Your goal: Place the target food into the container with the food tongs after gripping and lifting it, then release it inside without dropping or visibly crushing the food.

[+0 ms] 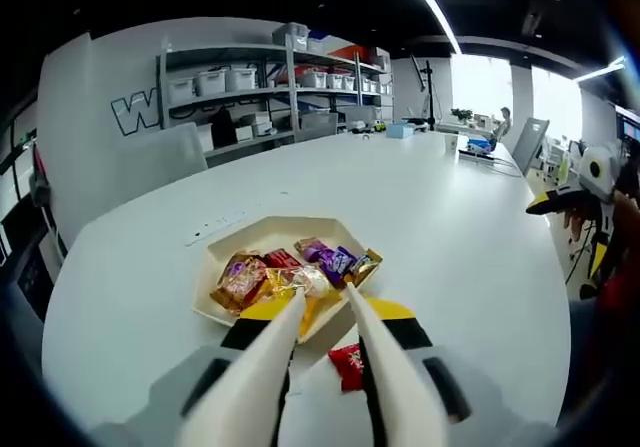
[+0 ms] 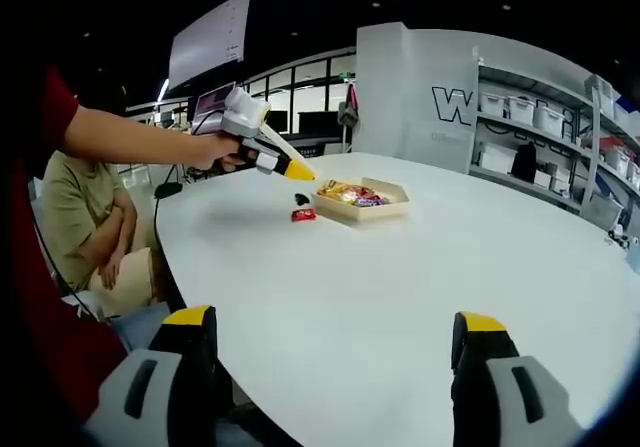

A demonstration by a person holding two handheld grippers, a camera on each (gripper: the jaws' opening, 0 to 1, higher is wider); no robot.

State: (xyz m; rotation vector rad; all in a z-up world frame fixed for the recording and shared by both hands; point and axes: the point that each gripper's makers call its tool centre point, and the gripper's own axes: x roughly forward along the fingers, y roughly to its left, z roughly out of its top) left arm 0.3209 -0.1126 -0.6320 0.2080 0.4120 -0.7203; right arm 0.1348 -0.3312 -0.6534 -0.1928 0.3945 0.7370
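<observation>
A white round surface (image 1: 470,217) sits in an office with storage shelves (image 1: 270,92). My left gripper (image 1: 325,312) holds white tongs, jaws slightly parted, tips over a tan tray (image 1: 225,247) of wrapped candies (image 1: 300,272). A red candy (image 1: 347,364) lies between them. My right gripper (image 2: 330,342) has jaws spread wide.

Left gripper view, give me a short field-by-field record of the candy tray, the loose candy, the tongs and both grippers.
tray: beige hexagonal tray on the white round table, holding assorted wrapped candies
loose item: red wrapped candy on the table beside the tray, nearer the camera
tool: cream food tongs, tips apart, over the tray's near edge
left gripper: holds the tongs
right gripper: open, empty, away from the tray
</observation>
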